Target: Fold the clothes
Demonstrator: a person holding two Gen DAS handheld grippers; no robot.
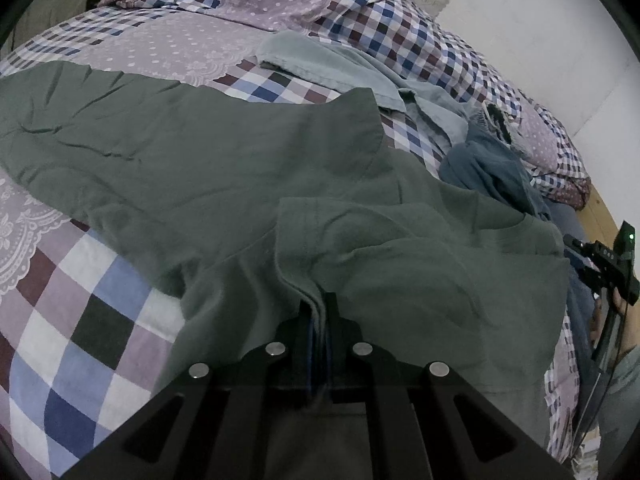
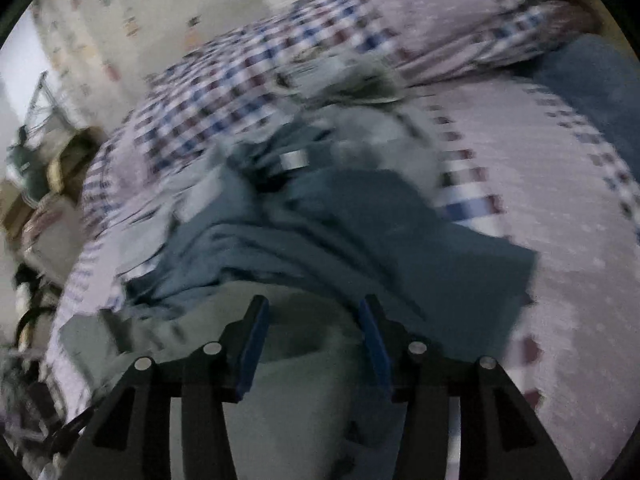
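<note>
Green shirt (image 1: 240, 152) lies spread on the bed, on a checked and dotted quilt (image 1: 92, 320). Long axis runs from upper left, where the flat body reaches toward the quilt's far left side, down to lower right, where the cloth bunches and doubles over itself. Left tongs (image 1: 319, 304) pressed together, pinching a hemmed fold of the green shirt; the folded edge stands up between the fingers and runs away from the camera. The shirt's upper edge is straight and smooth against the checked cloth; the right end is rumpled, with a flap lying on top. Just beyond that end sits a pile of other clothes: a pale blue garment (image 1: 320, 68) and a darker blue one (image 1: 492, 172), touching or overlapping the green shirt's far corner. Open quilt to the left and near left of the shirt; the right side is crowded, with the bed's edge and a wooden floor strip (image 1: 604, 208) close by. Right tongs (image 2: 314, 312) spread apart, nothing between the blue pads (image 2: 252, 344), hovering over the green cloth next to the dark blue garment; that view is motion-blurred. The right tongs' body also shows at the far right edge of the left view.
</note>
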